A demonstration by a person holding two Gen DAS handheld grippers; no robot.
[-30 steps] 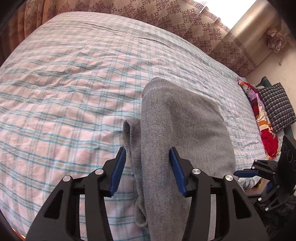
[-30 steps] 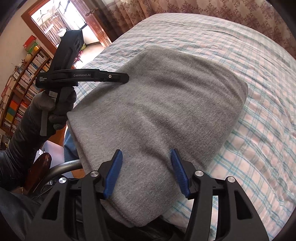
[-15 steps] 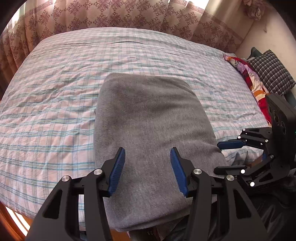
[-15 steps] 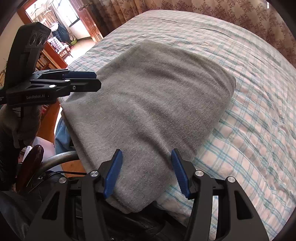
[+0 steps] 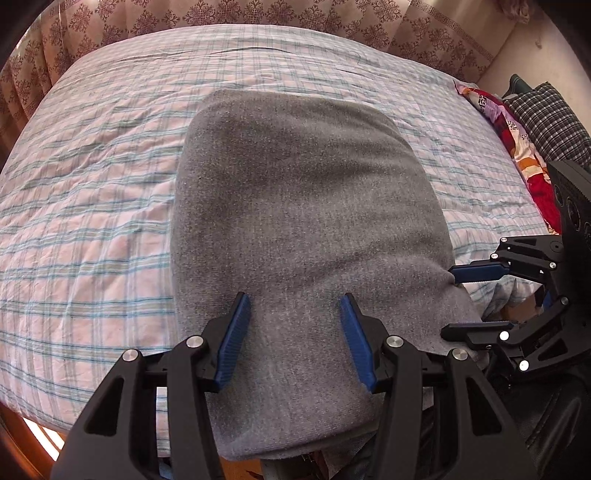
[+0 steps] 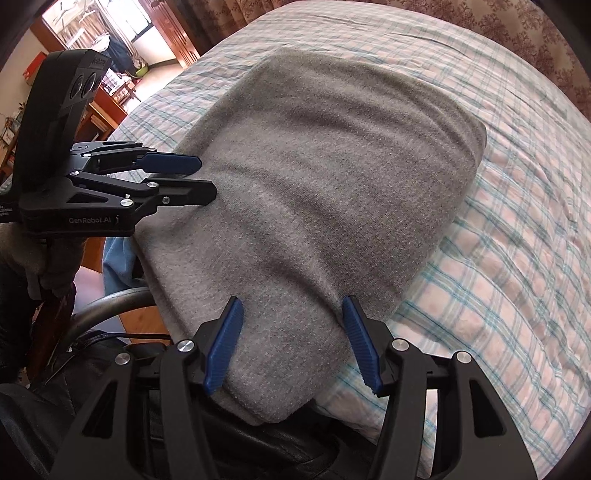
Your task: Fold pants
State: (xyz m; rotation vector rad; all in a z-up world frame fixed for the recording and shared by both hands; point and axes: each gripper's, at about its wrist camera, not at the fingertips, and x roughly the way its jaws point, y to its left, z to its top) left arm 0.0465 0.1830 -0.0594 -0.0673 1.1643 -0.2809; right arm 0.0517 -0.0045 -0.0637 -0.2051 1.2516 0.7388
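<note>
The grey pants [image 5: 306, 229] lie folded into a thick rectangle on the checked bed sheet [image 5: 92, 192], with the near end hanging over the bed's front edge. They also show in the right wrist view [image 6: 325, 177]. My left gripper [image 5: 295, 332] is open and empty, its blue fingers just above the near part of the pants. My right gripper [image 6: 291, 339] is open and empty over the near right corner. Each gripper shows in the other's view, the right one [image 5: 476, 299] and the left one [image 6: 184, 177], both open at the pants' sides.
A patterned curtain [image 5: 258, 14] hangs behind the bed. A colourful cloth [image 5: 517, 155] and a checked pillow [image 5: 550, 118] lie at the right end. A doorway and wooden shelves [image 6: 110, 74] stand off the bed's left side. A dark curved bar [image 6: 110, 306] sits below the bed edge.
The pants went from a bunched, draped shape to a flat folded rectangle. My left gripper swung round to face it squarely. Both grippers stayed open.
</note>
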